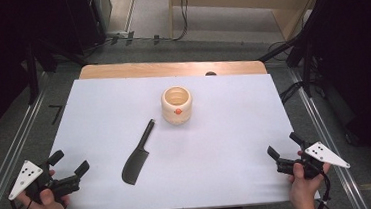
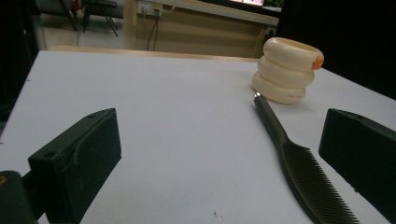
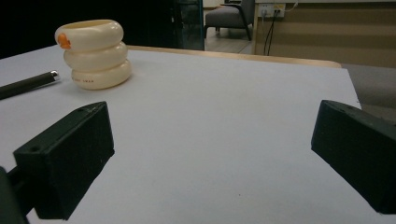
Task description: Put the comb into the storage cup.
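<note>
A cream ribbed cup [image 1: 176, 104] with an orange spot stands upright near the middle of the white table [image 1: 98, 106]. A dark comb [image 1: 137, 156] with a long handle lies flat in front of it, to the left. My left gripper [image 1: 70, 163] rests at the near left corner, open and empty; in its own view the comb [image 2: 299, 163] runs between the jaws toward the cup [image 2: 287, 70]. My right gripper [image 1: 284, 145] rests at the near right edge, open and empty. Its view has the cup [image 3: 93, 53] at upper left and the comb's handle tip [image 3: 28, 83] beside it.
The white sheet covers a wooden tabletop [image 1: 170, 68] whose far edge shows. Metal rails [image 1: 7, 163] run along both sides of the table. Dark stands and cables sit on the floor beyond, and a chair [image 3: 229, 16] stands far off.
</note>
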The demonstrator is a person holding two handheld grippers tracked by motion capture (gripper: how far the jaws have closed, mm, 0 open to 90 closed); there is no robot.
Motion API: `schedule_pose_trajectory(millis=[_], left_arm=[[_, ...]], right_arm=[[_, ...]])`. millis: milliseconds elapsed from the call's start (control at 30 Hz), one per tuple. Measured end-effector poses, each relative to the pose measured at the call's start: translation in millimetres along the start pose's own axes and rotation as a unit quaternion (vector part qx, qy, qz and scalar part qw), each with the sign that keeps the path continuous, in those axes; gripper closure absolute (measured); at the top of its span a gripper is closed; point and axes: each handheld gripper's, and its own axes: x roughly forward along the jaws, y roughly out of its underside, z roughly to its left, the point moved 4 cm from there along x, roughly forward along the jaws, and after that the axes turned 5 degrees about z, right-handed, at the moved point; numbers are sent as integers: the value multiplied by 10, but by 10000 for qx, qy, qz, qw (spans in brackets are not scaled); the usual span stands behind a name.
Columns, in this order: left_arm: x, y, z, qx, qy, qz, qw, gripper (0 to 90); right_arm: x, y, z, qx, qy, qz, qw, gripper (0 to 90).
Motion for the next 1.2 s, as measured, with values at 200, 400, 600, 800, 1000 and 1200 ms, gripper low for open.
schedule_pose_trajectory(millis=[200, 400, 600, 800, 1000, 1200], left_arm=[[122, -95, -88, -267, 135, 508, 9983, 514], [272, -207, -239, -43, 247, 887, 9957, 887], [451, -329, -361, 180, 286, 1137, 9929, 900], [603, -475, -424, 207, 484, 1268, 9905, 900], [839, -621, -490, 363, 499, 1580, 9855, 900], [1105, -632, -549, 412, 585, 1780, 9814, 900]], right_arm=[[-9, -4, 6, -27, -64, -48, 10000, 0], [-20, 2, 6, -36, -135, -76, 9999, 0], [-22, 3, 4, 35, -223, -89, 9997, 0], [-19, 3, 6, 1, -319, -67, 9995, 0], [-20, 5, 9, 31, -364, -72, 9993, 0], [-11, 8, 1, 37, -359, -50, 9993, 0]])
